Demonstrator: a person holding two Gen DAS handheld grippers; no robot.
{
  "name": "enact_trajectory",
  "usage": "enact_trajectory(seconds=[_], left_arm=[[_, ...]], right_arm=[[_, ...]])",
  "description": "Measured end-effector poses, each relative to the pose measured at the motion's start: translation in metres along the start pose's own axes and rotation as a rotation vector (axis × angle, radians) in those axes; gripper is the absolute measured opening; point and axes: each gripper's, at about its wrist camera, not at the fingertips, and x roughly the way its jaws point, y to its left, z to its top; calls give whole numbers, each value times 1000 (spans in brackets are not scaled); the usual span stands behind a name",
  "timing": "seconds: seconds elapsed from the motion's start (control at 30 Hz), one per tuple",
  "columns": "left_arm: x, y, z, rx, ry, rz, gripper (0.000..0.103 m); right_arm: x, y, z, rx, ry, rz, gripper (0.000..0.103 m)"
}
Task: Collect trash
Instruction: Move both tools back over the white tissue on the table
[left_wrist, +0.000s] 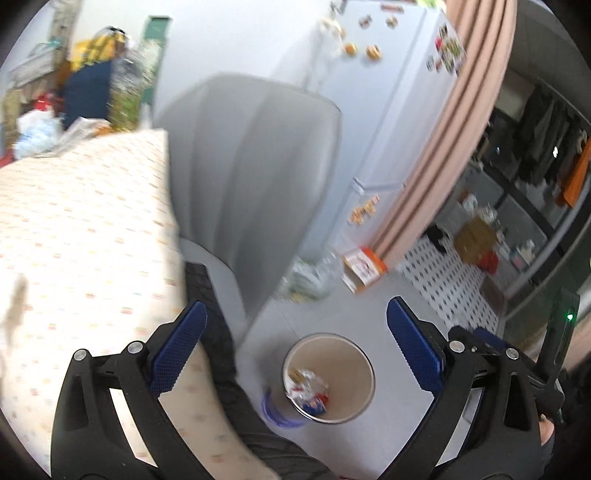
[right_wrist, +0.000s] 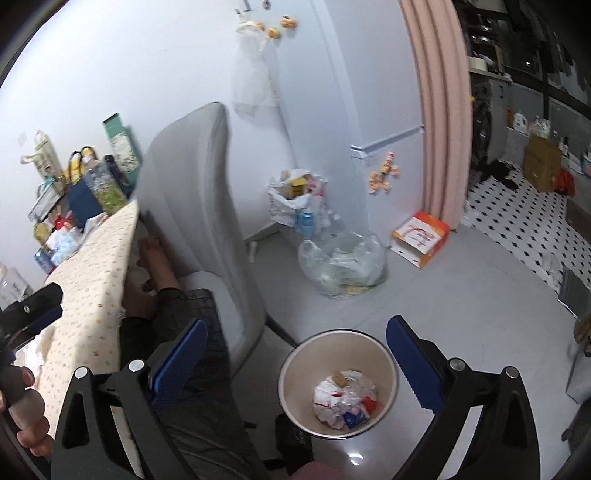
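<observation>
Both tools — left tool (left_wrist: 295, 343) and right tool (right_wrist: 295, 350) — hang wide open and empty above a bin (right_wrist: 384, 373) holding crumpled wrappers (right_wrist: 343, 402).

Both the left gripper (left_wrist: 295, 354) and right gripper (right_wrist: 295, 365) have black plastic frames, silver screws and ridged blue finger pads (left_wrist: 177, 350).

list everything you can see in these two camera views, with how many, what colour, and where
waste bin: one, beige, on the floor, crumpled wrappers inside
chair: one, grey, beside the table
table: one, cream patterned cloth, left
plastic bag: one, clear, on the floor by the fridge
fridge: one, white, with magnets
cardboard box: one, orange and white, by the pink curtain
left gripper: fingers open, empty
right gripper: fingers open, empty
</observation>
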Motion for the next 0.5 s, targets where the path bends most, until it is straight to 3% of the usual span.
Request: enact_trajectory(seconds=[0.1,0.27,0.4,0.5], left_arm=[[-25,25,1,-62,-76,39,97],[-53,66,1,-149,-131,113,97],[-70,92,-5,-146,-123,177,97],[-83,112,-10,-163,-142,199,97]], right_arm=[[-6,28,0,-45,-23,4,95],[-16,72,-2,-121,-53,28,95],[-20,105,-2,-140,-15,73,95],[-25,123,-7,-177,-41,99,96]])
